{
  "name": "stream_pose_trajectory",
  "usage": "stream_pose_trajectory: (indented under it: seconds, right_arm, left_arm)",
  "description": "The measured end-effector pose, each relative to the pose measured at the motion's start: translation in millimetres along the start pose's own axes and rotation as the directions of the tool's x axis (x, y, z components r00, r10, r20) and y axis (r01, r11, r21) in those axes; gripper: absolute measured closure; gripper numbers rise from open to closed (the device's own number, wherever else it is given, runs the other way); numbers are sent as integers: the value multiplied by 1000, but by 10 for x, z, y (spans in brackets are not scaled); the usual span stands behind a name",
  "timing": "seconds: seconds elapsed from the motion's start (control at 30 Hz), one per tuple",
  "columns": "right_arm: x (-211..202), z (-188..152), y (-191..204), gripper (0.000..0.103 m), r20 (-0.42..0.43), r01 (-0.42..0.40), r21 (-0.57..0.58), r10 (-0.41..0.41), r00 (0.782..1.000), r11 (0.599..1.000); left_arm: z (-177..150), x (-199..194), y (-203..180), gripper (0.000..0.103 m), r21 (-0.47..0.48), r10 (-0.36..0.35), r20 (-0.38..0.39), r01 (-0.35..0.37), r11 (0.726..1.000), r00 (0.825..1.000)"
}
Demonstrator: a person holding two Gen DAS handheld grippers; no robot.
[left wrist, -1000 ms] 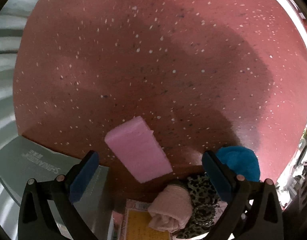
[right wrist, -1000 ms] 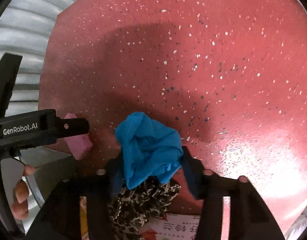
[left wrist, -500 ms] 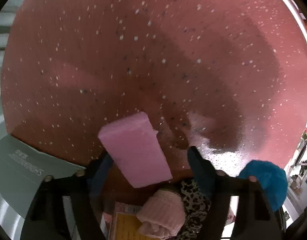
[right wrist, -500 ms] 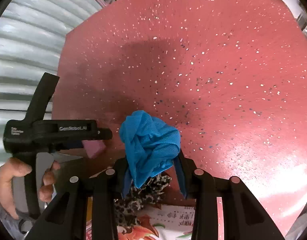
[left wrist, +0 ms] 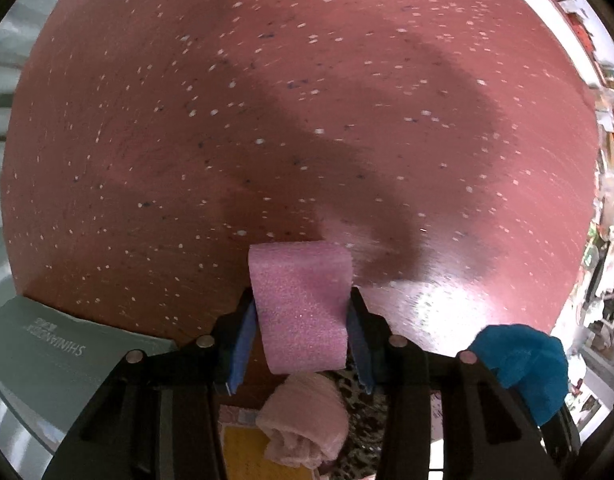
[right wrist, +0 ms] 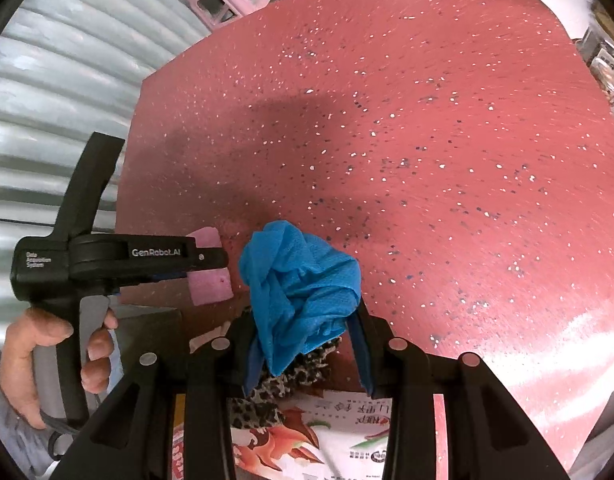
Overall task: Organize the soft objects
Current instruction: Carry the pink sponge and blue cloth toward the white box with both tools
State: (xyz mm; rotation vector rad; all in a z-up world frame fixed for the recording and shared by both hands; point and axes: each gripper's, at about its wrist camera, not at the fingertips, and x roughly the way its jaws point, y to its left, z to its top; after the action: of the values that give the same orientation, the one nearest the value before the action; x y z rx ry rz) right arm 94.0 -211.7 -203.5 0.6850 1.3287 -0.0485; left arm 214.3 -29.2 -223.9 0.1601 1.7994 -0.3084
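The left gripper (left wrist: 301, 330) is clenched on a pink foam block (left wrist: 303, 308), its 2 blue-padded fingers (left wrist: 243, 344) pressing the block's 2 long sides so that the block sticks out ahead of the tips, above the speckled red floor (left wrist: 267, 100). Behind and below those fingers lie a rolled pale pink cloth (left wrist: 303, 424) and a leopard-print fabric (left wrist: 363, 416), touching each other; a grey board with lettering (left wrist: 55, 344) lies to the left of the left finger.

The right gripper (right wrist: 307, 340) is clamped on a crumpled blue cloth (right wrist: 299, 284), which bulges up and forward between its fingers. In the left wrist view the same blue cloth sits to the right of the left gripper. Below the right gripper's fingers, the leopard-print fabric rests on a printed paper sheet (right wrist: 339, 436). To its left, a bare hand (right wrist: 35, 352) grips the handle of the left gripper, foam block at its tips.
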Motion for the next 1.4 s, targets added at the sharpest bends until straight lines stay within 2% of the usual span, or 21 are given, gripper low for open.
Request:
stream_pose_trajectory:
  seconds: [0.43, 0.67, 0.9, 1.03, 1.23, 1.4]
  right_arm:
    - [-402, -233, 10, 64, 35, -1, 13, 0, 999, 1000]
    - [-615, -421, 125, 64, 57, 18, 1, -18, 998, 1000]
    - [-775, -665, 221, 64, 64, 56, -11, -55, 996, 998]
    - [-863, -811, 276, 64, 68, 74, -17, -73, 995, 997]
    - [-978, -981, 367, 64, 78, 87, -12, -86, 993, 996]
    - [-1070, -1107, 432, 64, 89, 101, -20, -99, 991, 995]
  left_arm:
    - [-361, -809, -339, 57, 130, -54, 124, 38, 991, 991]
    - [-706, -1075, -162, 57, 193, -102, 191, 65, 979, 976]
    - [-973, -1024, -104, 57, 245, -135, 217, 80, 966, 967]
    - [-1223, -1161, -24, 57, 264, -172, 221, 111, 958, 960]
    - [-1542, -1307, 52, 57, 306, -190, 244, 110, 946, 951]
    - [-1778, -1373, 159, 57, 312, -222, 248, 139, 940, 943]
